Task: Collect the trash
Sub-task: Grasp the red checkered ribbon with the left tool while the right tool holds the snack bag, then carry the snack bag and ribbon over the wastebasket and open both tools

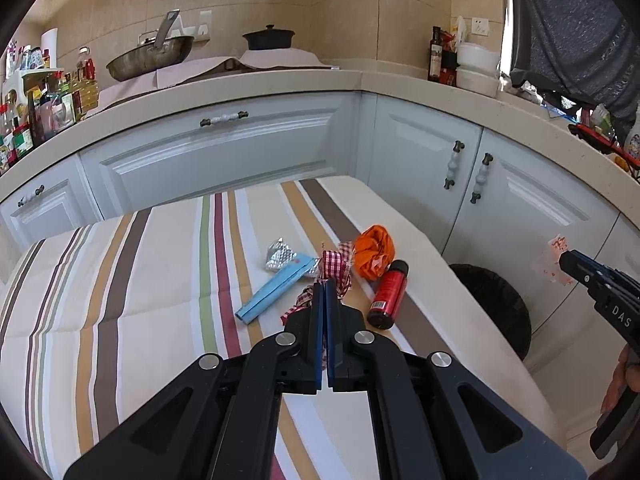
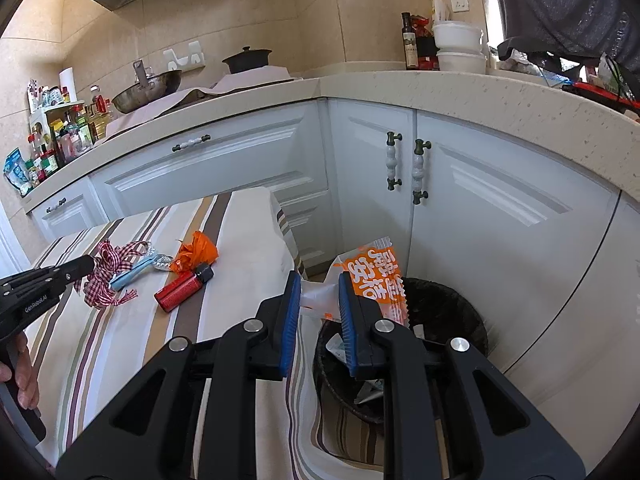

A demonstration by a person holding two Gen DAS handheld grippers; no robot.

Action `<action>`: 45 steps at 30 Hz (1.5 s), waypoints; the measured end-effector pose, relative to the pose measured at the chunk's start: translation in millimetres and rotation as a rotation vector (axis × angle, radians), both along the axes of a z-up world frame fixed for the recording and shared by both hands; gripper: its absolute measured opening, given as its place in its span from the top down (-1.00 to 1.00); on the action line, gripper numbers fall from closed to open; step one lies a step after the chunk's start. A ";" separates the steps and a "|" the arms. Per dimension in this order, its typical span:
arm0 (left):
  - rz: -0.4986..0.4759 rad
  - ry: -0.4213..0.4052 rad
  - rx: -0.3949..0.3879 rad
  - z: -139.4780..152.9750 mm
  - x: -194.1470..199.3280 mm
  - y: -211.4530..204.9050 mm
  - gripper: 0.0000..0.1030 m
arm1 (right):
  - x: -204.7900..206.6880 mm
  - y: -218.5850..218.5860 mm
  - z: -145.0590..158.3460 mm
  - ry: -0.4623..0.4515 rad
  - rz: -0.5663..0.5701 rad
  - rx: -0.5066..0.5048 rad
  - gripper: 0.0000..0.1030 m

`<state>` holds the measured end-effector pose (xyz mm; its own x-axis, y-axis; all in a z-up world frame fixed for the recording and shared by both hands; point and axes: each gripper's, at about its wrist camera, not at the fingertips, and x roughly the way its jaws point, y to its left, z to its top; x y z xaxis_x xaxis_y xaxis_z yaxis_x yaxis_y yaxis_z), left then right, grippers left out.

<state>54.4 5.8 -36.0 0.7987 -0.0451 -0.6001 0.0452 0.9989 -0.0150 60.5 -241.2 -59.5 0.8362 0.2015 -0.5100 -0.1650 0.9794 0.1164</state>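
On the striped tablecloth lie a red-and-white checked ribbon, a crumpled orange bag, a red cylinder with a black cap, a blue flat box and a foil blister pack. My left gripper is shut on the checked ribbon; it also shows in the right wrist view. My right gripper is open over the black trash bin, with an orange-and-white plastic wrapper between and beyond its fingers, above the bin. In the left wrist view the right gripper shows with the wrapper at its tip.
White cabinets and a curved countertop surround the table. The bin stands on the floor by the table's right edge. Bottles, a wok and a pot sit on the counter.
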 end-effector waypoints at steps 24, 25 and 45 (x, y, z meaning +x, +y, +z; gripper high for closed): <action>-0.101 -0.083 -0.033 18.7 14.1 -62.2 0.97 | -2.5 -37.3 7.3 -0.042 -0.097 -0.004 0.63; -0.110 -0.083 -0.033 18.5 15.5 -66.6 0.97 | -1.7 -39.7 7.1 -0.043 -0.102 -0.004 0.63; -0.302 -0.008 0.029 -16.5 74.9 -179.6 0.97 | 34.8 -99.8 -27.2 -0.020 -0.203 0.009 0.63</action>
